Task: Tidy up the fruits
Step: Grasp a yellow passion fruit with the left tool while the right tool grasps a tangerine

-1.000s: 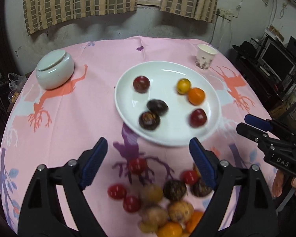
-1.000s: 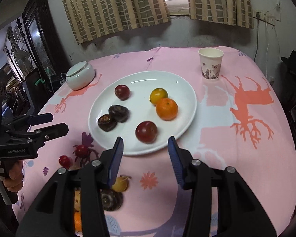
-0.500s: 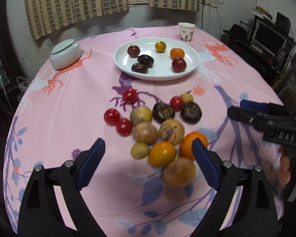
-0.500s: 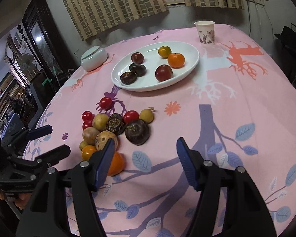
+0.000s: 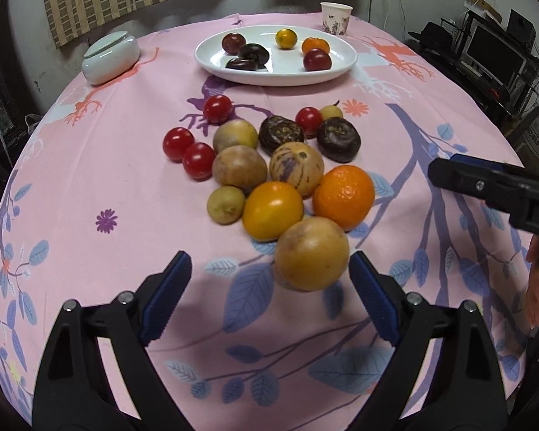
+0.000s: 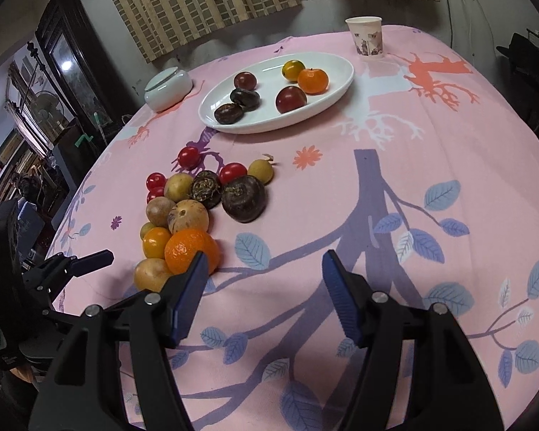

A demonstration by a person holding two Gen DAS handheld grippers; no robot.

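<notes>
Left gripper (image 5: 269, 280): pitched steeply down over the near part of the table (image 5: 90, 186), jaws wide apart and holding nothing. A tan round fruit (image 5: 312, 253) sits in the gap, close to the right blue pad; contact cannot be confirmed.

Right gripper (image 6: 264, 287): also angled down, jaws about half spread and empty, only bare pink cloth between them. Its left finger overlaps the orange (image 6: 192, 251) in the picture. In the left wrist view the right gripper enters from the right edge, with part of a hand (image 5: 537, 287) below it.

Loose fruit pile (image 5: 269, 165): on the cloth just beyond the left gripper, left of the right gripper. It includes the orange, a yellow-orange fruit (image 5: 272, 210), a striped fruit (image 5: 296, 167), two dark wrinkled fruits (image 5: 337, 138) and red cherry tomatoes (image 5: 178, 143).

White plate (image 6: 327, 104): farther back, well apart from the pile, carrying six fruits. A paper cup (image 6: 364, 36) stands beyond it, a lidded white jar (image 6: 167, 88) to its left.

Clearance: open cloth lies to the right of the pile and between pile and plate. The table rim curves close at both sides.
</notes>
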